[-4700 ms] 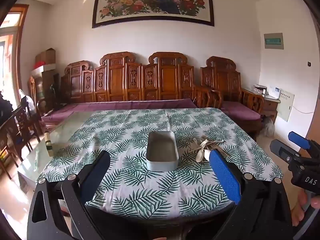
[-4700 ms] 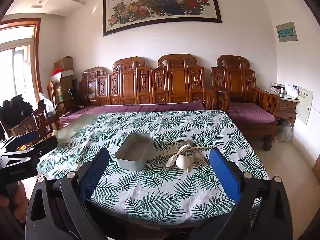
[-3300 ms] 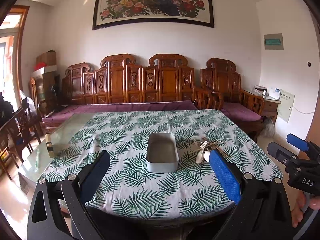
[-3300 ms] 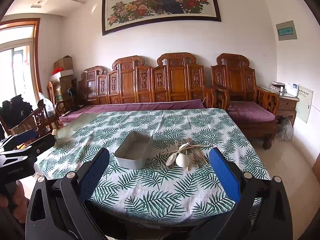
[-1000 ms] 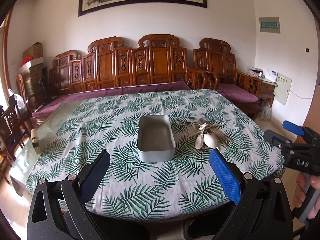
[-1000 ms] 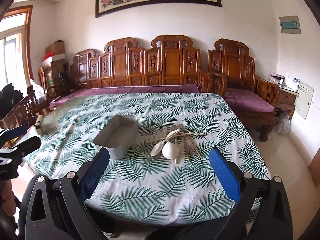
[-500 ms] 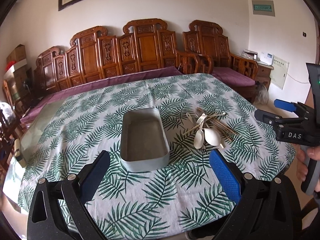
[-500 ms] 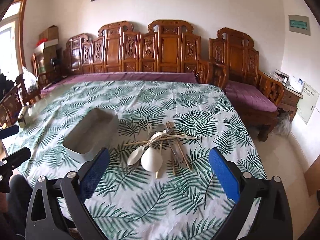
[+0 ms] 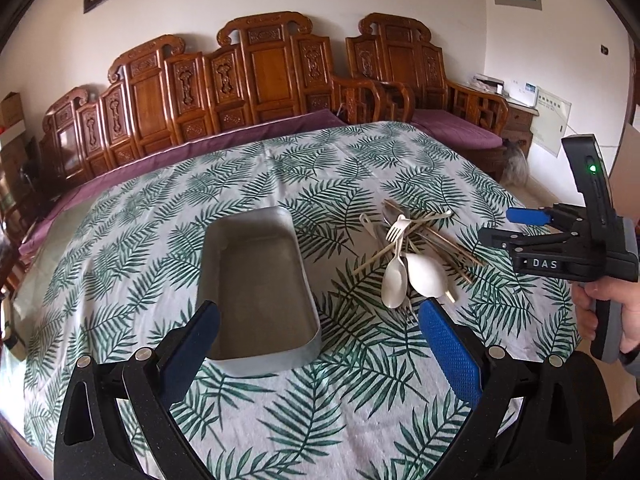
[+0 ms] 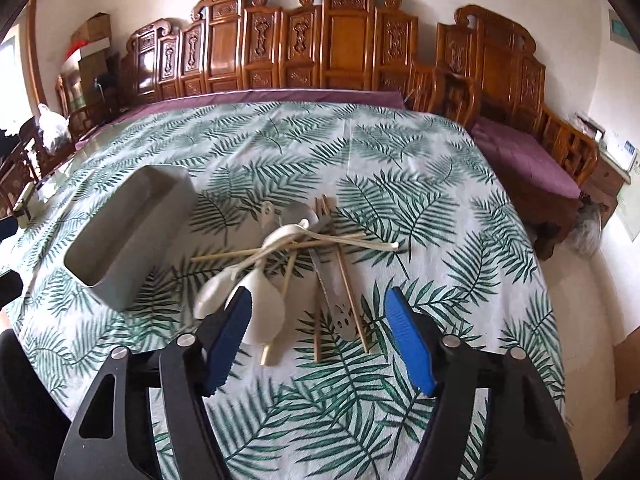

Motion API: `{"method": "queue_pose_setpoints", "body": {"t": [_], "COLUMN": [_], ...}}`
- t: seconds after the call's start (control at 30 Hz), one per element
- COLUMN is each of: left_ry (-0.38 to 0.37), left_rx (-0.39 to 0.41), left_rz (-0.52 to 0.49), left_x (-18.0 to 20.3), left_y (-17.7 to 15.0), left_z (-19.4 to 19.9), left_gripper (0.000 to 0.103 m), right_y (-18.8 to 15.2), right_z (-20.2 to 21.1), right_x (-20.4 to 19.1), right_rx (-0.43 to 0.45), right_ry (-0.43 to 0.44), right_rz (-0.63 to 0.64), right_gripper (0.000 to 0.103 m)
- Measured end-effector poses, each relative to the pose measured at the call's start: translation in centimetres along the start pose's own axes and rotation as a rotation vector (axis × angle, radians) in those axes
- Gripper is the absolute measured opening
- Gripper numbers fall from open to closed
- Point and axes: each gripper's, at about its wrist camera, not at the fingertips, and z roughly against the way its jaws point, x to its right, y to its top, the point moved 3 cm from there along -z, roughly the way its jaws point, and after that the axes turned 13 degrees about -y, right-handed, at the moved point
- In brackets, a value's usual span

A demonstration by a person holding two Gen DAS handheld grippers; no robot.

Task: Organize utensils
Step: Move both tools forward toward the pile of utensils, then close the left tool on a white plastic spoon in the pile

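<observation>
- Left wrist view: the left gripper (image 9: 318, 328) hangs with jaws wide apart and empty, the tin (image 9: 256, 280) at frame centre between its fingers, long axis running away from the camera. The utensils (image 9: 412, 254) lie right of centre, beside the tin. The right gripper (image 9: 520, 224) shows at right edge, nearer them.
- Right wrist view: the right gripper (image 10: 318, 340) is spread and empty, the utensils (image 10: 296, 264) directly ahead, most handles pointing away up the frame. The tin (image 10: 128, 232) sits at left.
</observation>
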Motion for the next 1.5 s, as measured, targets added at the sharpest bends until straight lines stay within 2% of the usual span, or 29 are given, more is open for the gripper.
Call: {"method": "queue_pose_setpoints", "body": {"t": [0.07, 0.13, 0.23, 0.4, 0.6, 0.63, 0.77, 0.87, 1.13, 1.2, 1.27, 1.37, 1.5], "left_ry": [-0.011, -0.032, -0.074, -0.139, -0.172, -0.170, -0.175, -0.184, -0.183, -0.163, -0.152, -0.126, -0.130], "left_rx": [-0.010, -0.019, -0.045, -0.080, -0.153, -0.167, -0.227, -0.277, -0.379, -0.380, -0.383, -0.358, -0.333], "left_rz": [-0.008, -0.020, -0.020, -0.021, -0.012, -0.006, 0.014, 0.044, 0.092, 0.068, 0.067, 0.048, 0.027], "left_x": [0.2, 0.6, 1.3, 2.7, 3.6, 3.5, 3.5, 3.1, 2.0, 2.1, 2.2, 2.4, 3.0], "left_y": [0.2, 0.5, 1.1, 2.6, 3.6, 3.7, 3.7, 3.6, 3.0, 3.0, 3.2, 3.4, 3.8], "left_z": [-0.8, -1.8, -3.6, -7.0, -11.7, -12.4, -15.4, -17.4, -21.6, -22.1, -22.3, -21.9, -20.5], "left_gripper": [0.096, 0.091, 0.078, 0.066, 0.049, 0.043, 0.038, 0.029, 0.027, 0.026, 0.019, 0.014, 0.003], "right_y": [-0.2, -0.5, -0.8, -1.0, -0.9, -0.9, -0.9, -0.9, -0.7, -0.7, -0.7, -0.7, -0.9], "right_z": [-1.0, -2.0, -3.0, -3.4, -3.8, -3.8, -3.7, -3.8, -3.8, -3.7, -3.7, -3.7, -3.9], "right_x": [0.0, -0.1, 0.2, 2.1, 3.4, 3.5, 3.9, 4.1, 4.7, 4.7, 4.7, 4.7, 4.6], "right_rx": [-0.022, -0.033, -0.051, -0.069, -0.079, -0.079, -0.079, -0.084, -0.085, -0.084, -0.082, -0.082, -0.089], "right_ry": [0.017, 0.025, 0.014, 0.010, 0.012, 0.014, 0.018, 0.021, 0.022, 0.024, 0.023, 0.019, 0.016], "right_rz": [-0.002, 0.014, 0.021, -0.029, -0.064, -0.068, -0.081, -0.087, -0.102, -0.102, -0.102, -0.100, -0.095], "right_gripper": [0.068, 0.065, 0.064, 0.063, 0.059, 0.059, 0.059, 0.059, 0.059, 0.059, 0.059, 0.059, 0.059]}}
